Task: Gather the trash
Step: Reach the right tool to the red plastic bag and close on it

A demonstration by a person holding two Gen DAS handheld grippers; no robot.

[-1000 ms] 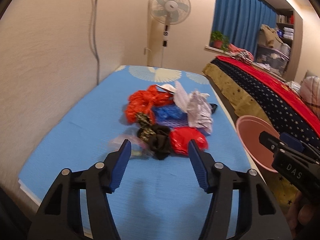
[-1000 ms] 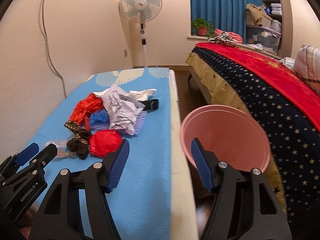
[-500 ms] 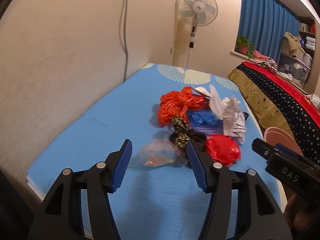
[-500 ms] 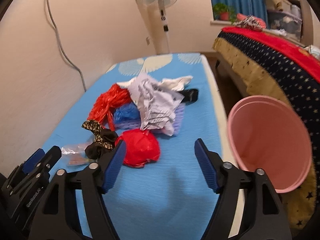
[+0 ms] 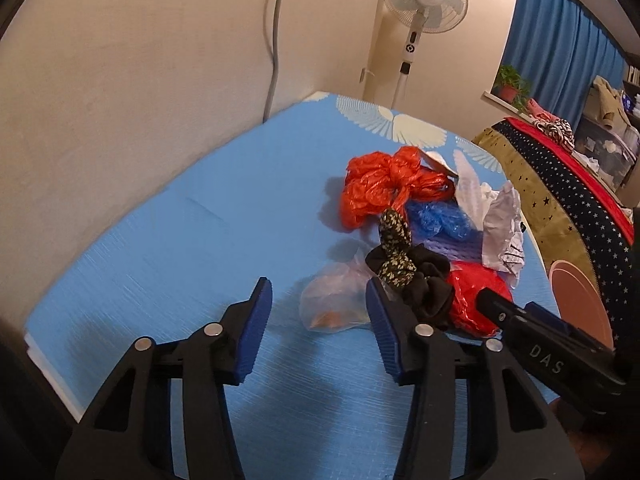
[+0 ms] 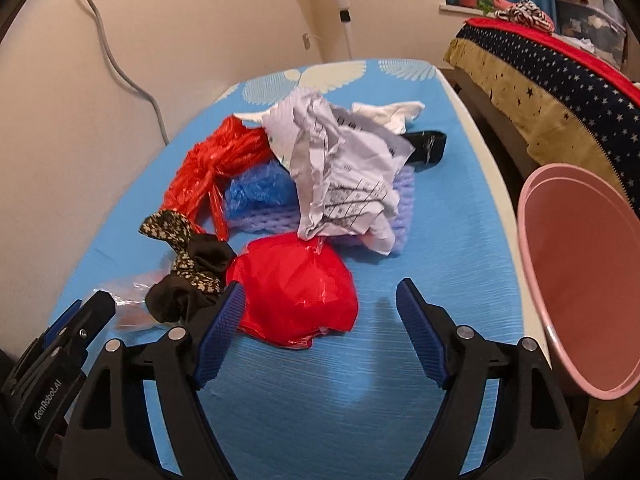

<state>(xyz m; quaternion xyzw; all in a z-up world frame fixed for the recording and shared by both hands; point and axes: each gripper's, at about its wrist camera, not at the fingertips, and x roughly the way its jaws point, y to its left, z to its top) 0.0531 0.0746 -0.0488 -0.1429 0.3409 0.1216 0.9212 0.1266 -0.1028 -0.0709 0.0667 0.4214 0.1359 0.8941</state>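
Right gripper (image 6: 318,312): released, jaws spread; red plastic bag (image 6: 294,290) lies on the blue mat (image 6: 440,240) just ahead, left of centre, touching the left pad; pink bin (image 6: 580,272) stands right; left gripper (image 5: 320,312): released, facing the clear bag (image 5: 338,300).

On my surface (image 6: 360,400), counted: red plastic bags, two – one twisted (image 6: 212,164), one balled (image 6: 296,292); blue plastic bag (image 6: 256,192), one; clear bag (image 5: 340,300), one; crumpled printed paper (image 6: 344,176), one; purple foam net (image 6: 400,200), one; black-and-floral cloth (image 6: 188,276), one; white scrap (image 6: 392,114), one; flat black item (image 6: 428,146), one. Beside it: pink bin (image 6: 580,272), one. My tools: two, left (image 5: 320,320) and right (image 6: 320,320)
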